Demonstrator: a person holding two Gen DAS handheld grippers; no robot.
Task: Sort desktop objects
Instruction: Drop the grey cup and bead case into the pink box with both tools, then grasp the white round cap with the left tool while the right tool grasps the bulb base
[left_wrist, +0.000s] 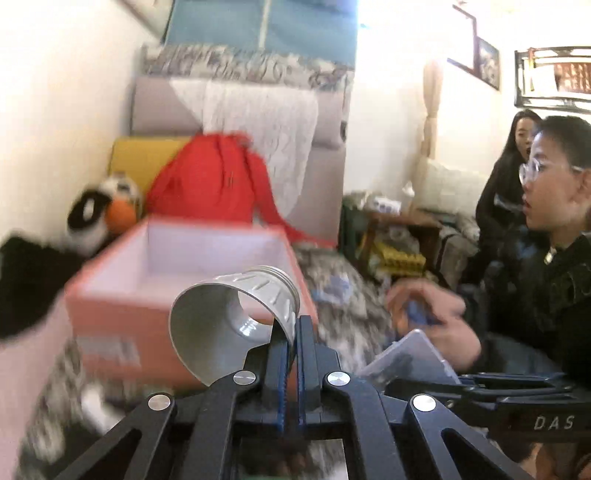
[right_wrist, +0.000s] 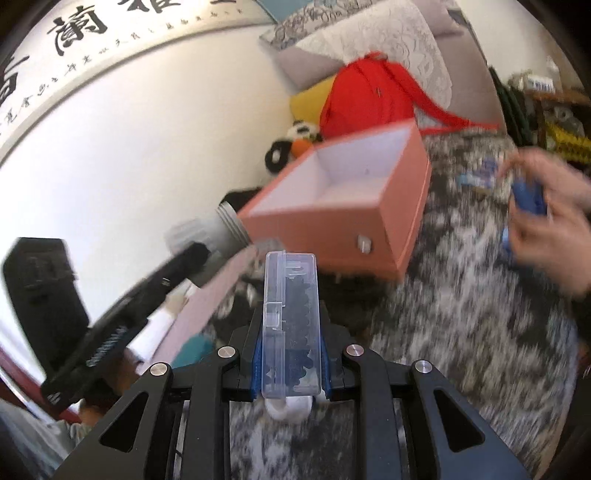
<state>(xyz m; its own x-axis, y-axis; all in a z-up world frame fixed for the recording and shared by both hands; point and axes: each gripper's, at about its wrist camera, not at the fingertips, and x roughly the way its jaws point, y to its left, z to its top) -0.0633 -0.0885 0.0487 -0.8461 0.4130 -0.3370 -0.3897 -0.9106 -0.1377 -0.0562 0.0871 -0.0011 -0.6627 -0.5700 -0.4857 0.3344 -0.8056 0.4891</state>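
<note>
Grey plastic made up the funnel-shaped cup (left_wrist: 236, 317) that the left gripper (left_wrist: 291, 369) pinched by its wall in the left wrist view, its wide mouth turned toward the camera, just in front of the open pink box (left_wrist: 184, 269). Beyond the box lay a red bag (left_wrist: 210, 181) and a black-and-white plush toy (left_wrist: 99, 210). Right of the box, a bare hand (left_wrist: 424, 310) held something blue, and the letters "DAS" (left_wrist: 554, 422) showed on the other tool's black frame.

From the right wrist, the right gripper (right_wrist: 290, 354) was pressed onto a clear plastic case (right_wrist: 290, 321) standing on edge, just in front of the pink box (right_wrist: 340, 206), which sat on a mottled grey cloth (right_wrist: 461, 314). Left of the box, the left gripper (right_wrist: 192, 254) carried the grey cup (right_wrist: 229, 229). Large black calligraphy (right_wrist: 74, 26) ran along the wall above, too warped to read
</note>
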